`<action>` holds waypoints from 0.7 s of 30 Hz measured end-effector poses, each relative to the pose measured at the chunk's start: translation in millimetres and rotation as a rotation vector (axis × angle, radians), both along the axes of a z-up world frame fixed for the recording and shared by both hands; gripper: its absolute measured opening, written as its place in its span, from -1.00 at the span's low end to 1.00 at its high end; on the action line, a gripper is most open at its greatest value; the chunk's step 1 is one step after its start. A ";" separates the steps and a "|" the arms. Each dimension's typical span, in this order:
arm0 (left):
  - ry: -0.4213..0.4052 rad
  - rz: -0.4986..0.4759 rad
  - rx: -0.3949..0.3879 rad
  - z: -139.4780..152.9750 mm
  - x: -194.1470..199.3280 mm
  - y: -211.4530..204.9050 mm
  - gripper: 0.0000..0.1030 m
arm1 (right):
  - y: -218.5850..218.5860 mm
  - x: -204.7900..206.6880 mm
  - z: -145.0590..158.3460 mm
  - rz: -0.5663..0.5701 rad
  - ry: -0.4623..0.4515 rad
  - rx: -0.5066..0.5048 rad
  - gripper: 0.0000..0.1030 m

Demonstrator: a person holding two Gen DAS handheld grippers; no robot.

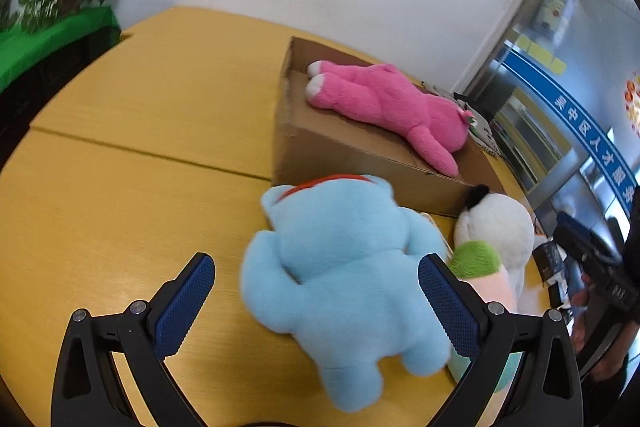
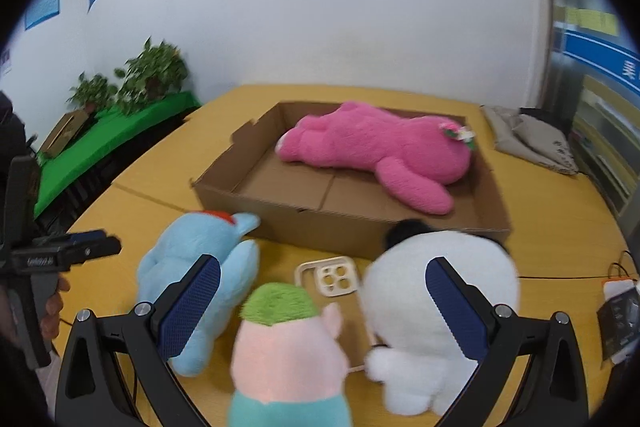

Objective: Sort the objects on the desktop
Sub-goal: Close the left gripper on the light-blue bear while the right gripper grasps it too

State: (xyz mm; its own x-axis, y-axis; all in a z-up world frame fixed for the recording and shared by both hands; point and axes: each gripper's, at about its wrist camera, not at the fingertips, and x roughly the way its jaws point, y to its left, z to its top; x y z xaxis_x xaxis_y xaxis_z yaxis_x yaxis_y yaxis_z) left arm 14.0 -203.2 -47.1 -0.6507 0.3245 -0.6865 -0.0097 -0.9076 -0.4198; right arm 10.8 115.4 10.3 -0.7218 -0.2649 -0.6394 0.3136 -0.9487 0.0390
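Note:
A pink plush (image 1: pixel 396 107) (image 2: pixel 384 151) lies inside a shallow cardboard box (image 1: pixel 304 155) (image 2: pixel 280 215) on the yellow table. In front of the box lie a light blue plush (image 1: pixel 344 287) (image 2: pixel 188 267), a white plush (image 1: pixel 496 223) (image 2: pixel 436 311) and a pink plush with green hair (image 1: pixel 476 261) (image 2: pixel 284 339). A cream phone case (image 2: pixel 332 277) lies flat between them. My left gripper (image 1: pixel 316 291) is open, its fingers on either side of the blue plush. My right gripper (image 2: pixel 324 303) is open above the green-haired plush.
The yellow table (image 1: pixel 140 147) (image 2: pixel 560 227) has bare room to the left of the box. Potted plants (image 2: pixel 152 75) stand on a green-covered shelf at the back left. A grey cloth bag (image 2: pixel 532 139) lies at the table's far right. A small black packet (image 2: pixel 620 319) sits at the right edge.

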 end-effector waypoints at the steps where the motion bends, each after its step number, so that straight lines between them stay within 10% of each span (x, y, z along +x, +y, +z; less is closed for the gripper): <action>1: -0.029 0.005 0.041 -10.1 -7.0 -9.8 0.93 | -10.6 -4.7 -5.0 0.019 -0.021 0.006 1.00; 6: -0.138 -0.023 0.084 -51.0 -21.5 -18.7 -0.02 | -55.7 -43.3 -39.3 0.052 -0.158 0.049 0.94; 21: -0.174 -0.061 0.143 -73.7 -15.6 -10.1 -0.43 | -108.7 -72.7 -92.8 0.194 -0.347 0.180 -0.28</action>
State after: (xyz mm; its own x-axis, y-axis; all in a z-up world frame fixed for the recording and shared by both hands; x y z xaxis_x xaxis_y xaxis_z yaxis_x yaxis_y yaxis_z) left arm -1.7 -213.3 -120.8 -0.5025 0.4613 -0.7312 0.0213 -0.8389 -0.5439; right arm -61.9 6.7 -82.5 -0.4033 -0.2365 -0.8840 0.4844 -0.8748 0.0130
